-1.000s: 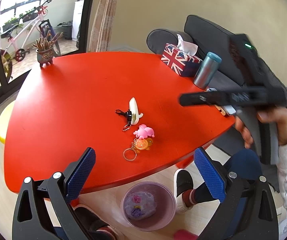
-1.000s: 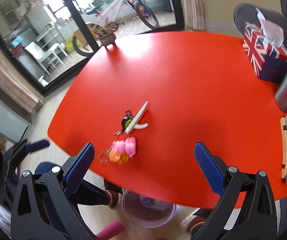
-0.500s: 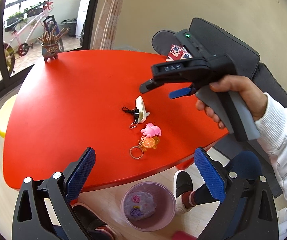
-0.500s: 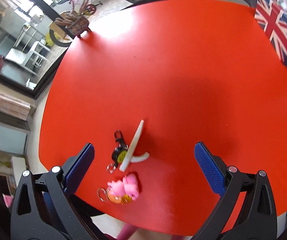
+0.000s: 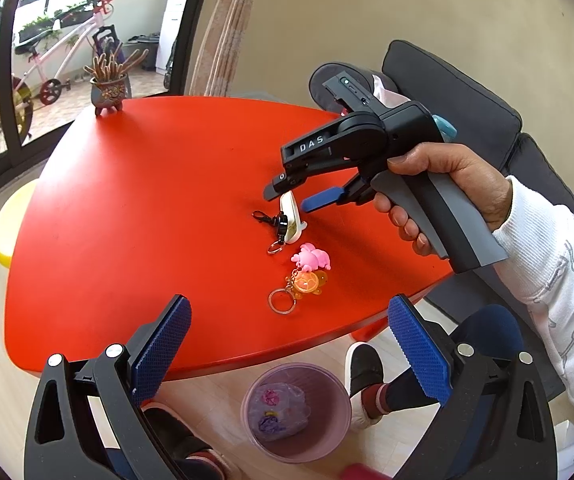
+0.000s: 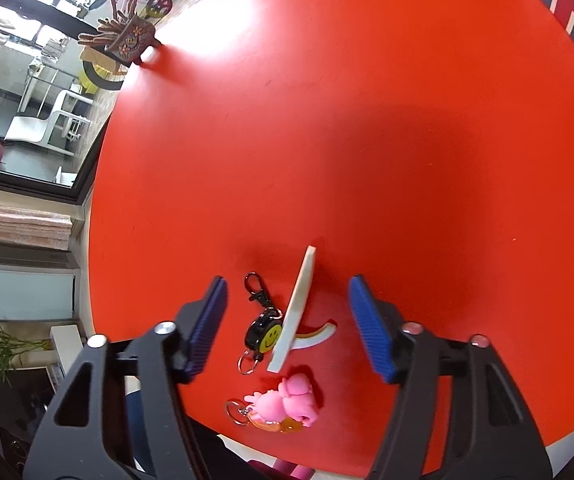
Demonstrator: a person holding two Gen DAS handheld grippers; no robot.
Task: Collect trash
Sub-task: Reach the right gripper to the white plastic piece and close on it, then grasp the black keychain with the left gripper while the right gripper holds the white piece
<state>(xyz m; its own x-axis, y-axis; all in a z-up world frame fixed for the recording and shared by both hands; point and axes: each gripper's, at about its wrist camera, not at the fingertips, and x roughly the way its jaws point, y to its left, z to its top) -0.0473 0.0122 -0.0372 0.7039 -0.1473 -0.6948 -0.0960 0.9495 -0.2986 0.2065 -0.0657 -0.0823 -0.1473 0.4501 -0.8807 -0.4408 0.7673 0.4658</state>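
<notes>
Your right gripper points steeply down at the red table, and its jaws are closing. The white stand sits between the blue pads, together with the black smiley keyring just to its left; the pads do not touch either one. From the left wrist view, the same gripper hovers with its tips right over the far end of the stand, held in your right hand with the white patterned sleeve behind it.

Just nearer the table edge than the stand lies the pink pig charm, touching an orange turtle charm with a ring. These also show at the bottom of the right wrist view, the pig close below the stand's near end.

Your left gripper hangs over the near edge of the table, jaws wide apart and empty, well apart from the stand. Under that edge, on the floor, stands the pink bin with a clear wrapper inside. A plant pot stands at the far side of the table from the stand.
</notes>
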